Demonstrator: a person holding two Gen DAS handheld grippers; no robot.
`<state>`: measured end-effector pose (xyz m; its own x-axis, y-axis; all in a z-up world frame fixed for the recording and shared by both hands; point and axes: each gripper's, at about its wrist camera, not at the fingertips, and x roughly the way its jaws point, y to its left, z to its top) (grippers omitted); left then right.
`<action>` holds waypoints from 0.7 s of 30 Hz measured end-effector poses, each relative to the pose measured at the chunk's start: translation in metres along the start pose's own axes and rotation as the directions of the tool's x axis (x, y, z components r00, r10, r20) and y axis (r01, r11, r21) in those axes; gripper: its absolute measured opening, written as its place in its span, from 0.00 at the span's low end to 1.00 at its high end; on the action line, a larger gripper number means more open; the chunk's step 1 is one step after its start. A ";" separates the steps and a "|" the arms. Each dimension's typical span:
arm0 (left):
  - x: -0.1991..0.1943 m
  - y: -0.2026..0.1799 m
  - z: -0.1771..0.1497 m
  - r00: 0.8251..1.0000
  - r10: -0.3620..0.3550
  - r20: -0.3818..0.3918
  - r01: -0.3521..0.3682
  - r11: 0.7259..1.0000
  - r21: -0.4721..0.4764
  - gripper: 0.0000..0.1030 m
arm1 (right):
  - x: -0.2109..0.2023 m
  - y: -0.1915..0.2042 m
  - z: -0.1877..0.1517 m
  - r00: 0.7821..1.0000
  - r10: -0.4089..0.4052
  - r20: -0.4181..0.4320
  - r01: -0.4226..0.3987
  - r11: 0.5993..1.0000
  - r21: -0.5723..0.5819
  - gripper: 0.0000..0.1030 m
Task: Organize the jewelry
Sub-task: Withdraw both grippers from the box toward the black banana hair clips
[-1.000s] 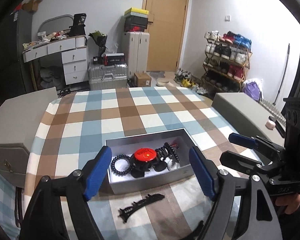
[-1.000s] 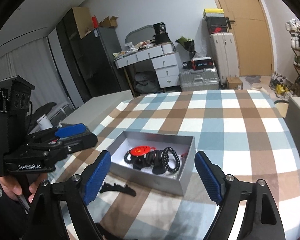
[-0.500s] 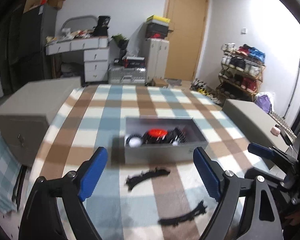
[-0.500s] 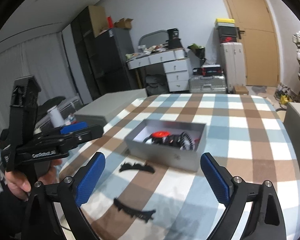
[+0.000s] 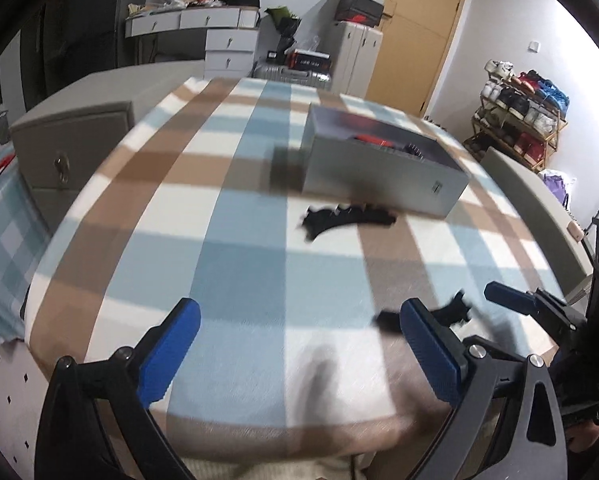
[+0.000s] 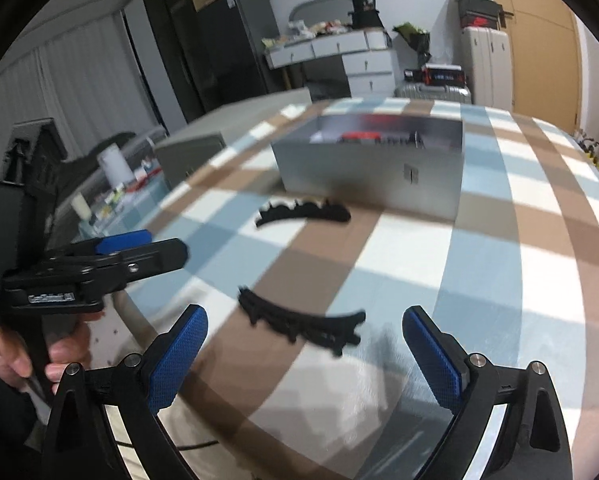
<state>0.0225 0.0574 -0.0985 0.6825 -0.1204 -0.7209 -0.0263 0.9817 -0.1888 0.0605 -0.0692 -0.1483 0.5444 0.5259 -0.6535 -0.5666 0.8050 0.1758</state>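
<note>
Between right tongs point(image 6: 304, 354): black hair clip point(image 6: 303, 322)

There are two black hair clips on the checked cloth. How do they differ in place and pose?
The far hair clip lies just in front of the grey box, while the near hair clip lies ahead of the open right gripper, far from the box. In the right wrist view the far clip arches upward; the near clip sags downward. Both are black, toothed, curved, lie flat on the checked cloth, and neither is held.
</note>
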 end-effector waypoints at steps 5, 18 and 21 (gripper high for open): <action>-0.003 0.007 -0.009 1.000 -0.005 -0.013 0.004 1.000 -0.010 0.95 | 0.007 0.007 -0.004 0.999 -0.042 -0.012 0.041 0.998 -0.037 0.95; -0.004 0.022 -0.013 0.999 0.011 -0.036 -0.012 0.999 -0.038 0.95 | 0.028 0.026 -0.005 0.982 -0.191 -0.005 0.189 0.973 -0.130 0.87; -0.004 0.023 -0.013 0.999 0.015 -0.038 -0.017 0.999 -0.042 0.95 | 0.028 0.027 -0.005 0.980 -0.197 0.015 0.197 0.973 -0.123 0.79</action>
<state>0.0099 0.0790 -0.1085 0.6539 -0.1106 -0.7484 -0.0689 0.9764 -0.2045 0.0574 -0.0339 -0.1656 0.6543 0.3611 -0.6645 -0.5200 0.8528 -0.0485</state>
